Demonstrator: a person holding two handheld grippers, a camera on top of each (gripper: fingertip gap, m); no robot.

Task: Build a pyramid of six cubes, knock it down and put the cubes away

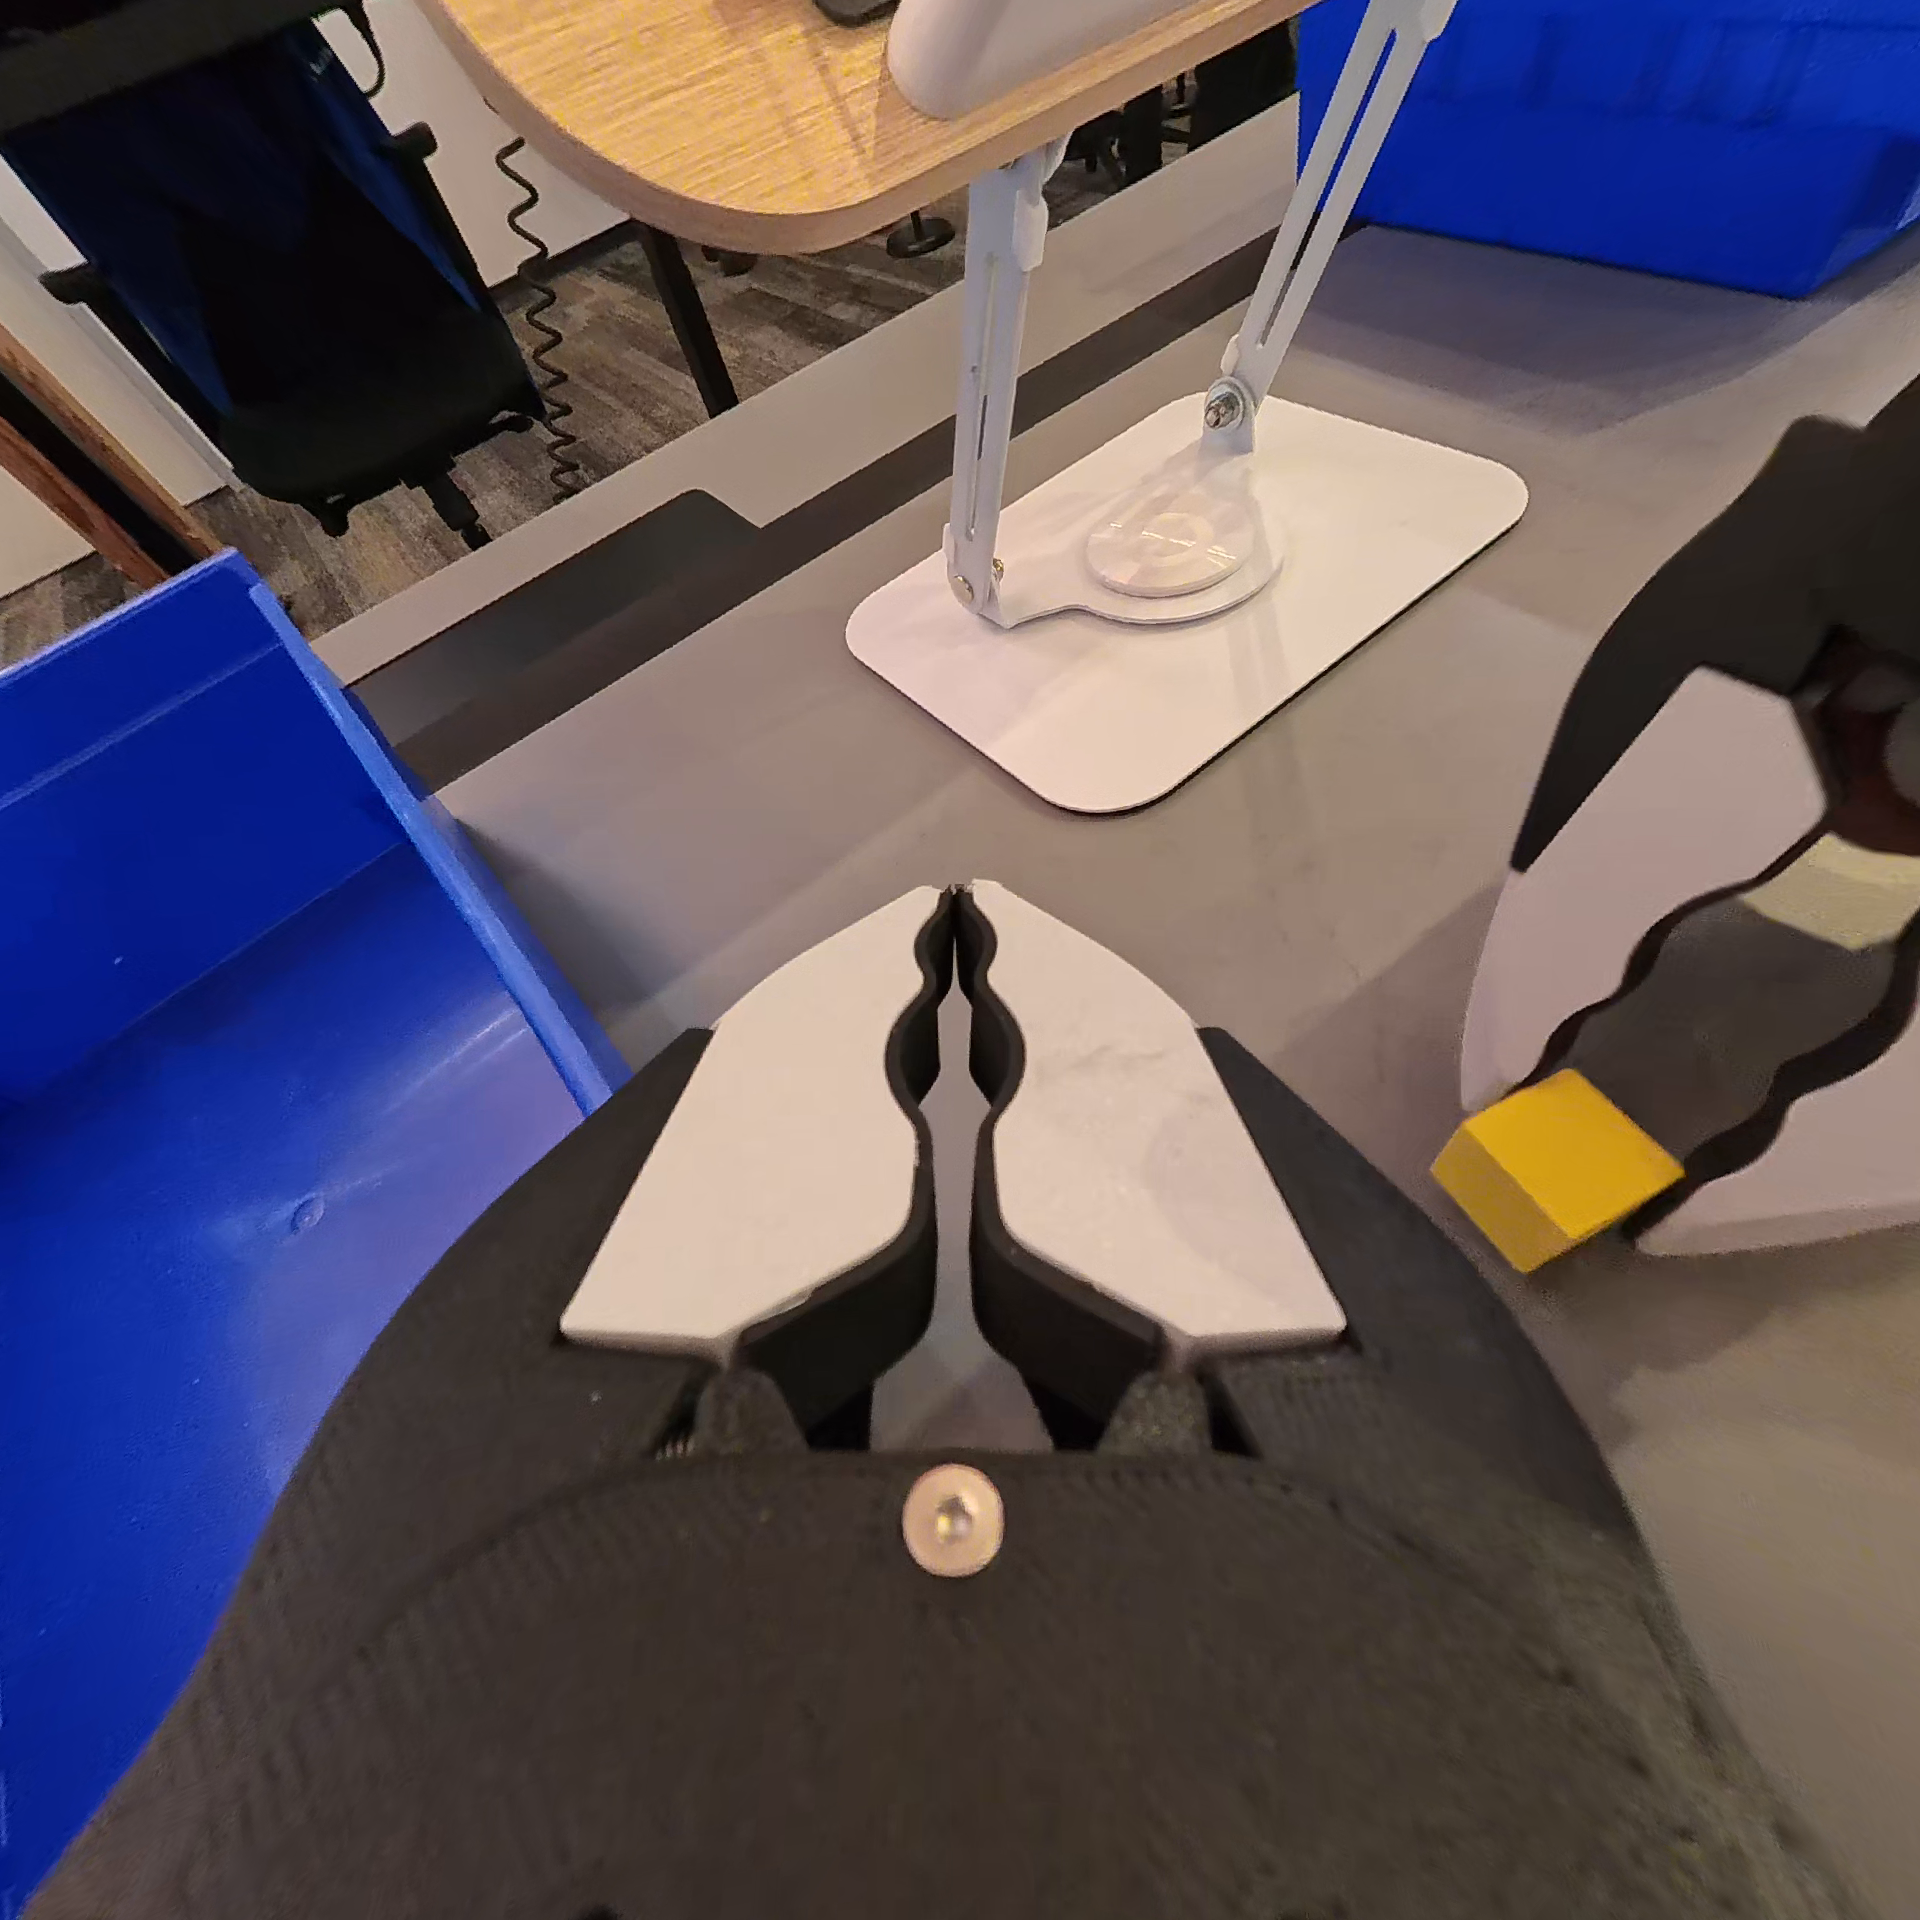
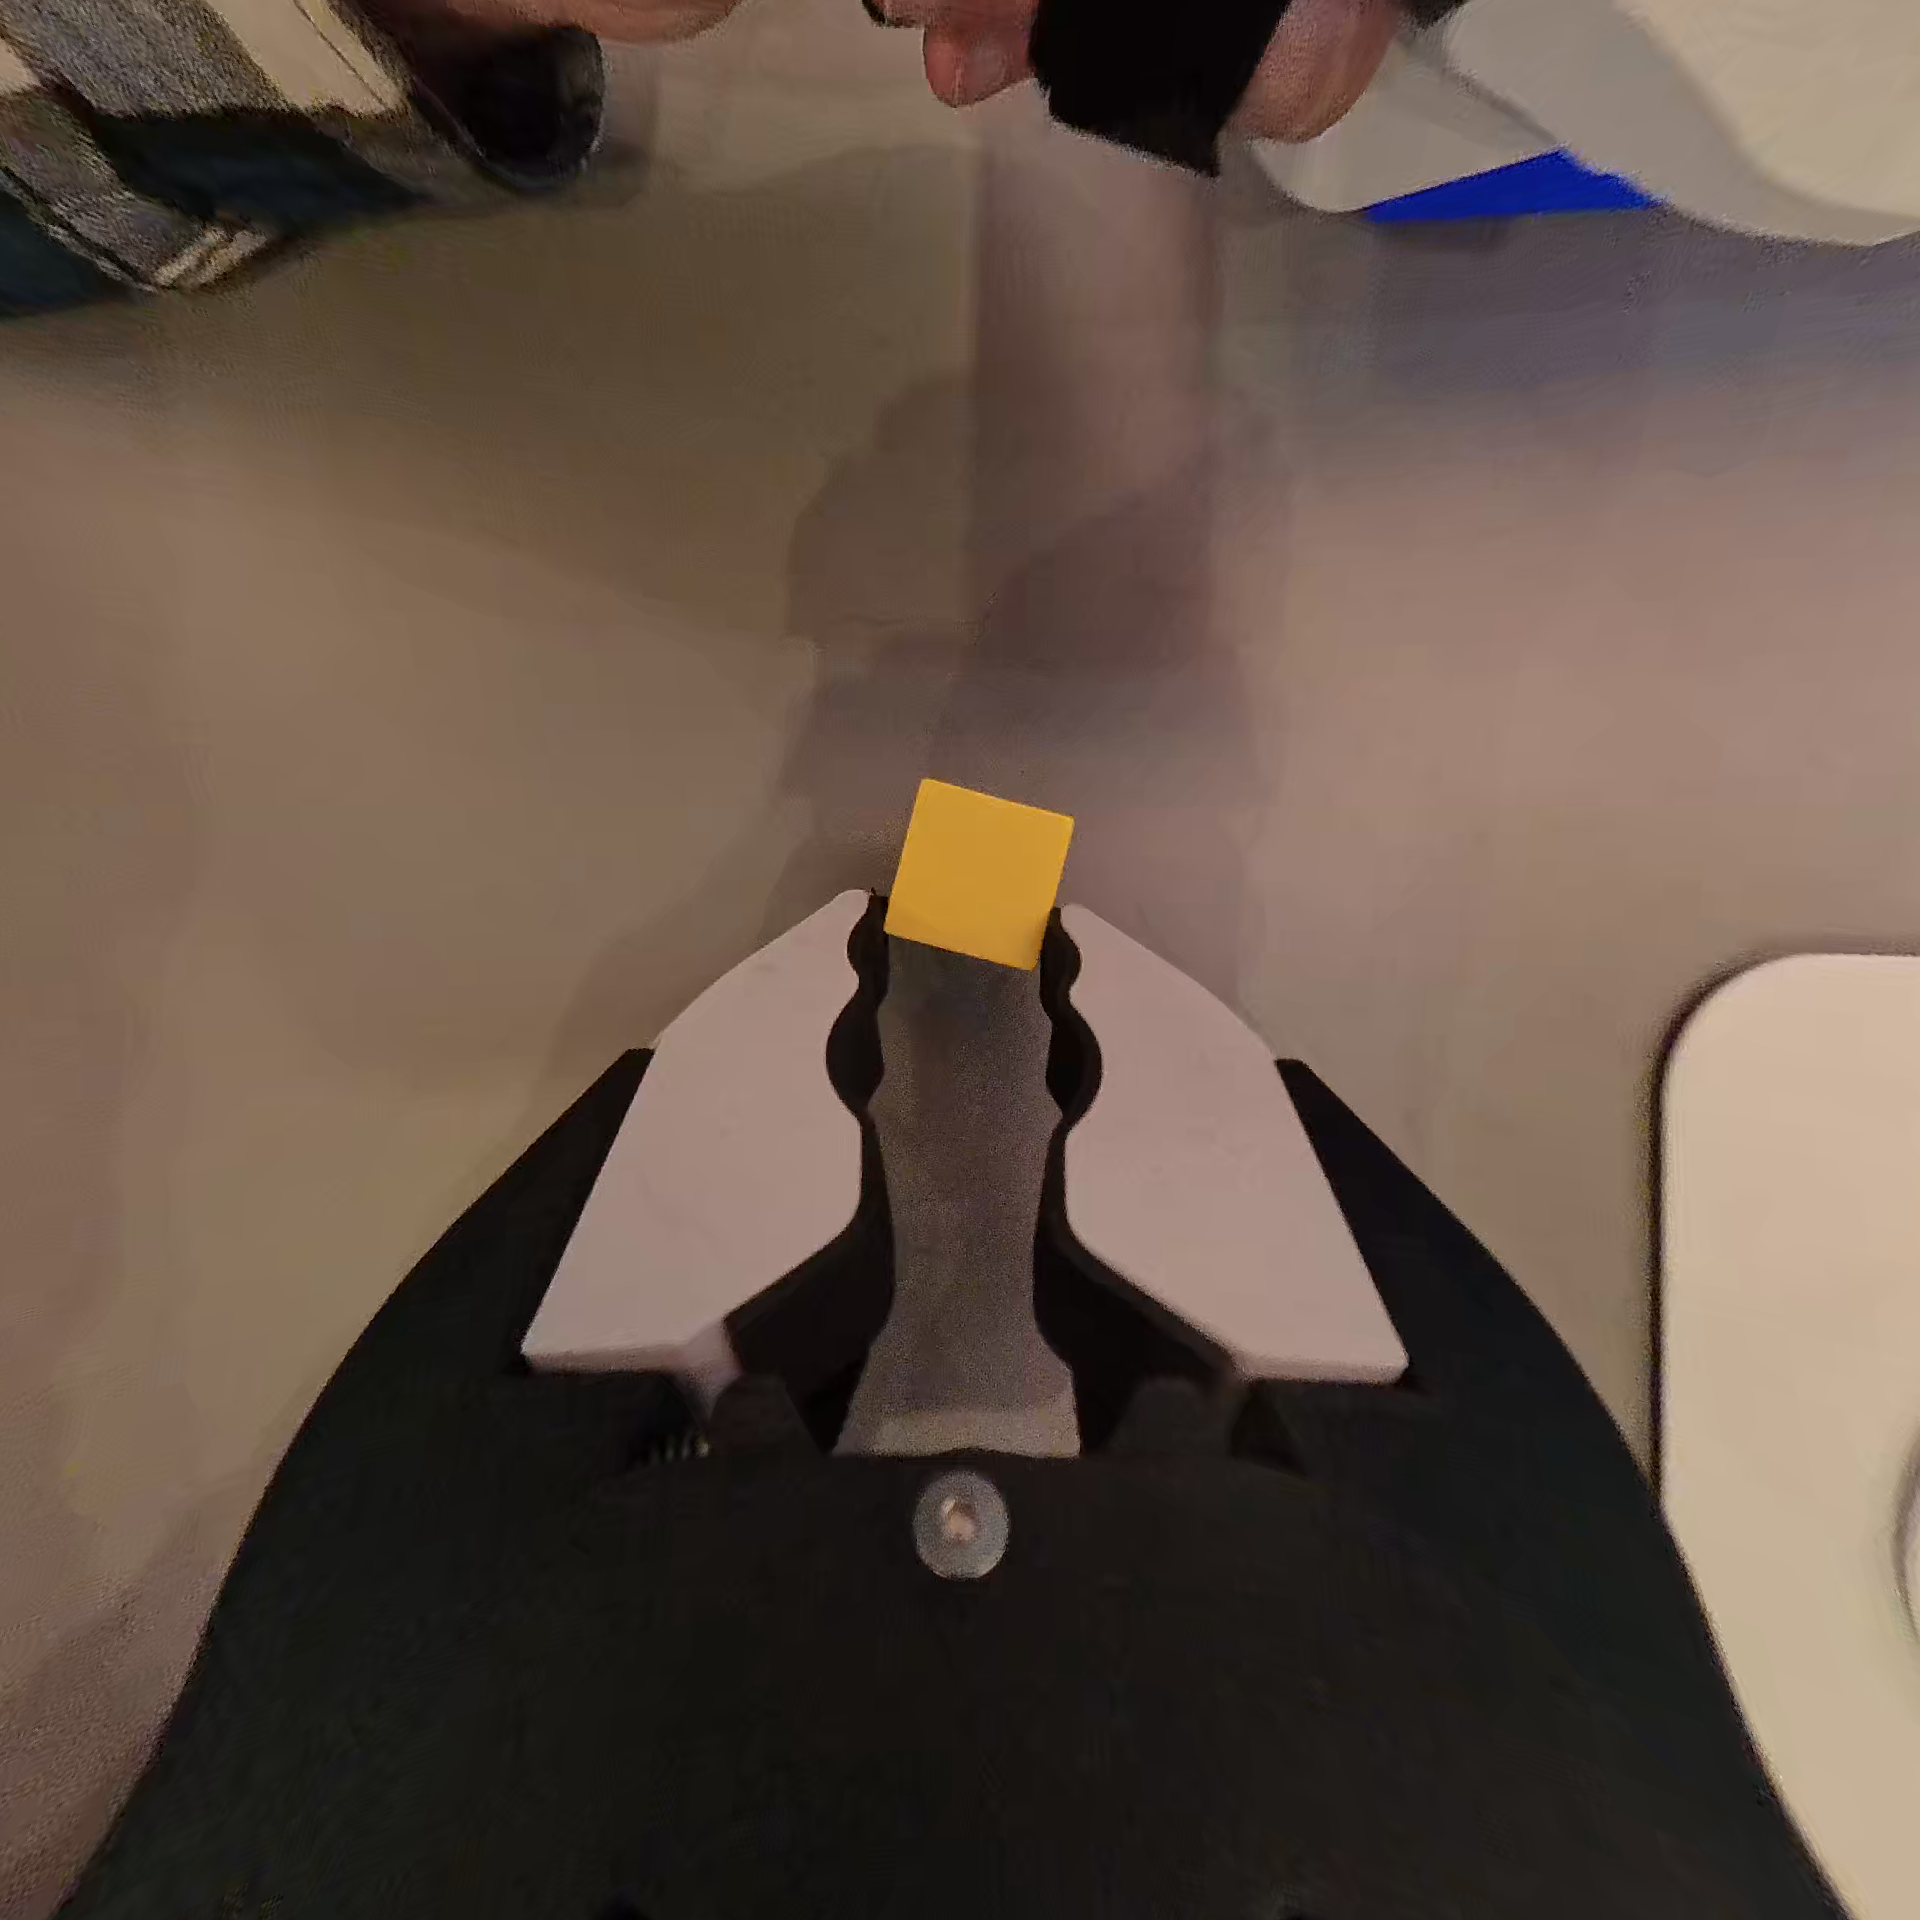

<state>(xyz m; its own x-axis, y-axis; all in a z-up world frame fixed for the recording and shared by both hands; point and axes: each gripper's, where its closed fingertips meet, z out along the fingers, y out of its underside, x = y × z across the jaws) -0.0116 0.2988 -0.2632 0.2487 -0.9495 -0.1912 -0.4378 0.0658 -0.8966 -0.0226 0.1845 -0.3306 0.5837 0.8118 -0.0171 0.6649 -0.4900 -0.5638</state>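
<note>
The yellow cube [image 2: 979, 875] sits at the very tips of the right claw [image 2: 966, 914], slightly twisted against the line of the fingers, with both black wavy pads pressed to its sides. In the left wrist view the same cube [image 1: 1556, 1172] shows at the right edge, pinched between the two finger ends of the right claw [image 1: 1621, 1195] and low over the grey surface [image 1: 727, 831]; whether its underside touches the surface cannot be told. Only this one cube is in view.

The left claw [image 1: 956, 891] is closed, its two fingertips meeting with nothing between them, and it hangs over the surface well to the left of the cube.

Just beside the left claw, on its left, stands an open blue bin [image 1: 208, 987], whose inside as far as it shows holds no cubes. Beyond both claws lies the white flat base of a stand [image 1: 1195, 644] with two slim white struts rising from it; the same base [image 2: 1787, 1247] appears at the right edge of the right wrist view. A second blue bin [image 1: 1621, 135] sits at the far right of the surface. Behind the surface are a wooden tabletop [image 1: 727, 114], a dark office chair [image 1: 343, 343] and a patterned carpet floor.

At the top of the right wrist view a hand [image 2: 1122, 62] in a black strap shows, blurred.
</note>
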